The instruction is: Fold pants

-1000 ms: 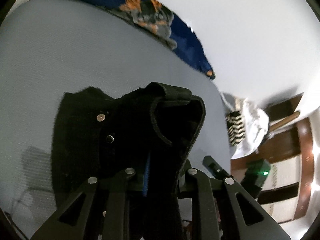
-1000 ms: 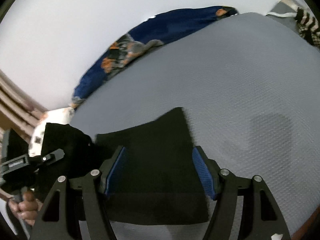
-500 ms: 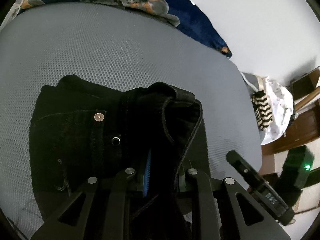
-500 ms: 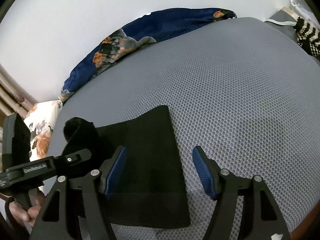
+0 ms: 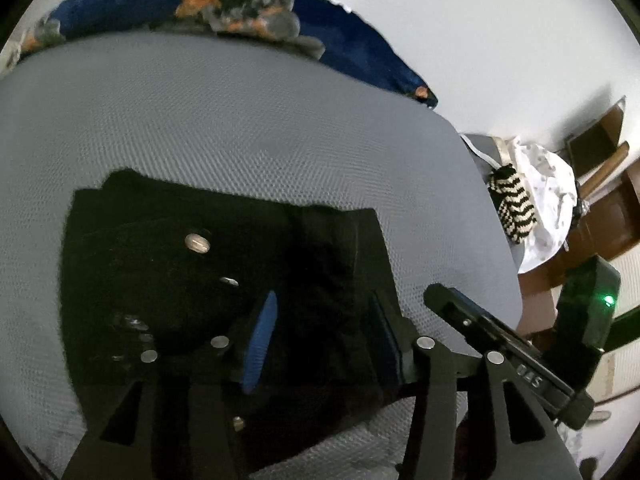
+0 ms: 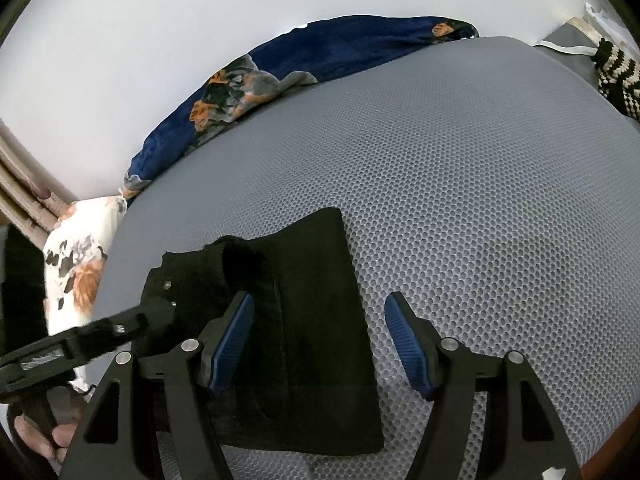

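Note:
Black pants lie folded flat on the grey mesh bed, with metal buttons showing near the left side. My left gripper hovers just above them. Its jaws are opening, and its blue pads stand apart from the cloth, gripping nothing. In the right wrist view the pants form a dark rectangle. My right gripper stands open over their right edge, its left pad above the cloth and its right pad above bare bed. The left gripper reaches in from the left, held by a hand.
A blue floral blanket lies along the bed's far edge by the white wall. A floral pillow sits at the left. A black-and-white striped cloth and a white cloth lie past the bed's right end, near wooden furniture.
The left gripper has let go of the raised waistband fold, which now lies flat on the pants. Its jaws have widened and it has shifted sideways. The right gripper has kept still.

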Demonstrator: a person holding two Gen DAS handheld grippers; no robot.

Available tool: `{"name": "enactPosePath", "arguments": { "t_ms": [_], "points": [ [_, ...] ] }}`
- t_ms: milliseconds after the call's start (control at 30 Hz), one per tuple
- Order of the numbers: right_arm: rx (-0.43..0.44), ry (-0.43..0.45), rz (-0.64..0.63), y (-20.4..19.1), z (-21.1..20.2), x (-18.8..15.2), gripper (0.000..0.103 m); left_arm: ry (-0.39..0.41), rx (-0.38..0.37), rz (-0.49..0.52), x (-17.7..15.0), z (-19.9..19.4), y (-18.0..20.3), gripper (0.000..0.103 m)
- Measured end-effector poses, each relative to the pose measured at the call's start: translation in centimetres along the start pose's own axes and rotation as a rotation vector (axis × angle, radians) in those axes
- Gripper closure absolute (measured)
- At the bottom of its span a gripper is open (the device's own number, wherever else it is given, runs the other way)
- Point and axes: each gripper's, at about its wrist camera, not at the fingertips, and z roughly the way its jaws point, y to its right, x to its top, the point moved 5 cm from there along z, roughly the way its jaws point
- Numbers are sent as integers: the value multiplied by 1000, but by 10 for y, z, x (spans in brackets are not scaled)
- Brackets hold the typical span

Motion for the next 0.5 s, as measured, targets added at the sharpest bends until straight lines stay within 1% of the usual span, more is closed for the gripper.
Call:
{"name": "enactPosePath", "arguments": {
  "t_ms": [67, 133, 167, 233, 267, 333, 400, 500],
  "points": [
    [2, -3, -6, -2, 0, -1, 37, 25, 8, 6, 2, -10, -4, 49],
    [6, -3, -13, -4, 1, -3, 37, 57, 46, 1, 6, -23, -15, 47],
    [10, -3, -17, -5, 1, -3, 37, 74, 77, -5, 7, -32, -26, 46],
    [26, -5, -22, -7, 1, -4, 37, 92, 110, -21, 10, -43, -40, 46],
    [38, -10, -26, -9, 1, -5, 37, 99, 140, -35, 10, -51, -53, 46],
    [72, -24, -28, -12, 2, -6, 37, 115, 183, -53, 11, -61, -71, 46],
    [118, -39, -32, -18, 2, -6, 37, 132, 259, -72, 9, -73, -93, 46],
    [208, -96, -58, -27, 8, -4, 37, 143, 351, -92, 3, -84, -121, 46]
  ]
}}
